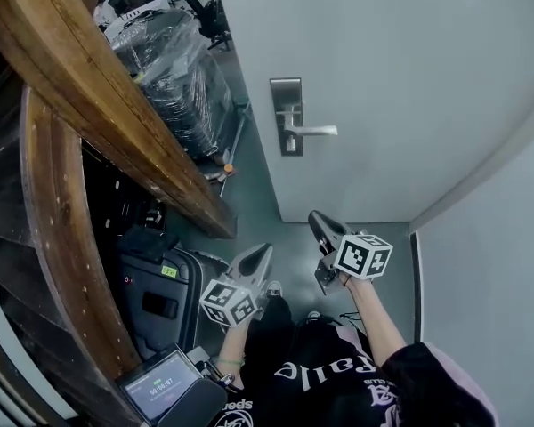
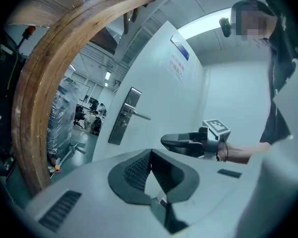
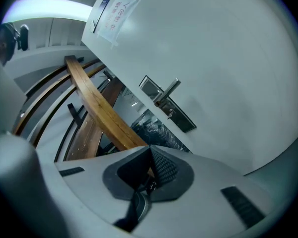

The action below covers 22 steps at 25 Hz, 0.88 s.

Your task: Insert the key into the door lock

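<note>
- Door lock (image 1: 290, 142) sits under the lever handle (image 1: 313, 131) on the white door (image 1: 409, 78), at twelve o'clock from both grippers and well apart from them.
- Right gripper (image 1: 317, 222) aims up at it. Its jaws are pressed together on what looks like the key (image 3: 150, 186), a small metal piece set low between them, probably pinched there ready for lining up.
- Left gripper (image 1: 263, 254) hangs at eight o'clock of the right one with its jaws closed on nothing, likely kept clear.
</note>
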Each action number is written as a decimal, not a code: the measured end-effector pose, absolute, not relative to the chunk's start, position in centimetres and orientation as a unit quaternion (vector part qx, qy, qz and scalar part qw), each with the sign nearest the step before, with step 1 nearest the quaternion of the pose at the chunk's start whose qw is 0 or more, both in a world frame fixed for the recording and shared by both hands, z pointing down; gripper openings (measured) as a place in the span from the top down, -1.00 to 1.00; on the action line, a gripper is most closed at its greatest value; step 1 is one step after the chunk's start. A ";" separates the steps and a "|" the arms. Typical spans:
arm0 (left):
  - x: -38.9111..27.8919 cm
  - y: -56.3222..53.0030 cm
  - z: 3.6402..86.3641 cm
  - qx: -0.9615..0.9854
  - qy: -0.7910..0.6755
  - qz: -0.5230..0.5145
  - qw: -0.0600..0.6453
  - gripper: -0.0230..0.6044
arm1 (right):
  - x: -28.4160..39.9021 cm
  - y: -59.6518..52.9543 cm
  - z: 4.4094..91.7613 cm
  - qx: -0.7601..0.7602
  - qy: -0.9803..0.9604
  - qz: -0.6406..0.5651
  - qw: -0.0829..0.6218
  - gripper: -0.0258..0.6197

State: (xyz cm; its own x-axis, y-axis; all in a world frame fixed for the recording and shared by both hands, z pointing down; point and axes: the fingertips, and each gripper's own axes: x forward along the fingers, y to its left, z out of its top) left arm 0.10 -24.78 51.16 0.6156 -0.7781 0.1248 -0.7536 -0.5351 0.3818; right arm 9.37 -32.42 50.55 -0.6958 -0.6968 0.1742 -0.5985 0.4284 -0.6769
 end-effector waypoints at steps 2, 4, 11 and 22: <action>1.1 -22.8 51.1 0.870 -0.447 -0.037 0.208 0.91 | 9.7 -30.0 50.7 -0.369 0.853 -0.367 0.049 0.87; 2.2 -20.5 51.2 0.864 -0.452 -0.046 0.218 0.91 | 9.9 -27.5 51.1 -0.352 0.860 -0.368 0.035 0.87; 4.9 -13.9 51.6 0.858 -0.457 -0.036 0.233 0.91 | 9.7 -19.8 52.7 -0.305 0.866 -0.396 0.008 0.87; 1.3 -7.7 52.3 0.839 -0.497 -0.036 0.221 0.91 | 6.8 -12.7 54.5 -0.267 0.869 -0.417 -0.007 0.87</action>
State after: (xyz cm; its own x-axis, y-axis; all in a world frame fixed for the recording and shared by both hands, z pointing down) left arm 1.30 -7.73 52.34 0.5043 -0.8487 0.1592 -0.8172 -0.4096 0.4055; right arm 6.80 -12.73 54.54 -0.8570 -0.4590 0.2345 -0.4701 0.5097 -0.7205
